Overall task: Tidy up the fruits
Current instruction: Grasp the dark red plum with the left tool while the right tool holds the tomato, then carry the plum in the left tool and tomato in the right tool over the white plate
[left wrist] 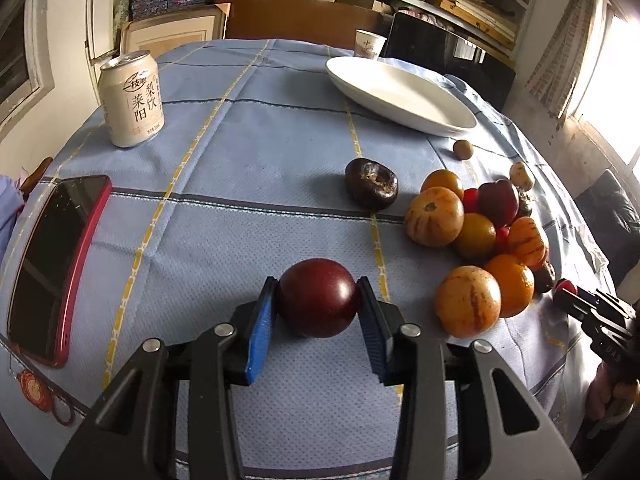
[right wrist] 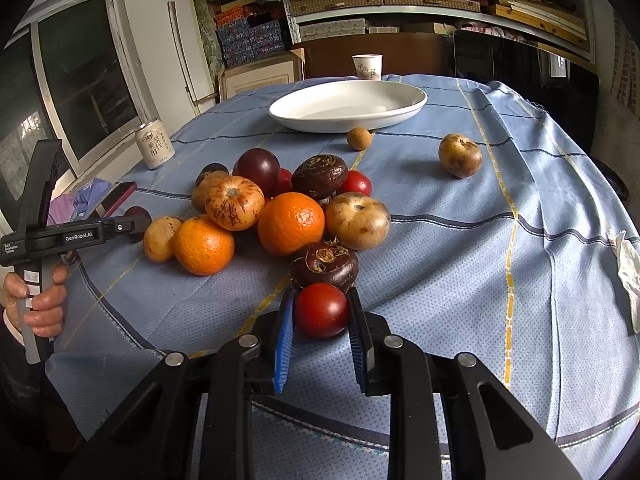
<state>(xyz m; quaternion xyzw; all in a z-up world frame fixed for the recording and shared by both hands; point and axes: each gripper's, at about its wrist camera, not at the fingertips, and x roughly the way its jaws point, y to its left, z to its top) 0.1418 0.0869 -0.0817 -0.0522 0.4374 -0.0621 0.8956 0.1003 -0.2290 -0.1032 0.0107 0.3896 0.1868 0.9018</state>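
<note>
My left gripper (left wrist: 318, 282) is shut on a dark red plum (left wrist: 318, 300) low over the blue checked cloth, its blue pads pressing both sides. In the right wrist view my right gripper (right wrist: 322, 294) is shut on a red cherry tomato (right wrist: 322, 312), just in front of a dark water chestnut (right wrist: 324, 266). Behind that lies a pile of fruit: oranges (right wrist: 290, 222), striped yellow fruits (right wrist: 234, 208), plums and small tomatoes. A white oval plate (right wrist: 348, 108) sits at the far side with nothing on it. The same pile (left wrist: 460, 220) shows right of the left gripper.
A drink can (left wrist: 132, 100) and a red phone (left wrist: 56, 264) lie on the left. A paper cup (left wrist: 370, 44) stands behind the plate (left wrist: 400, 92). A single dark chestnut (left wrist: 371, 189) and a small brown fruit (left wrist: 463, 149) lie apart. A crumpled tissue (right wrist: 628, 276) lies at the right edge.
</note>
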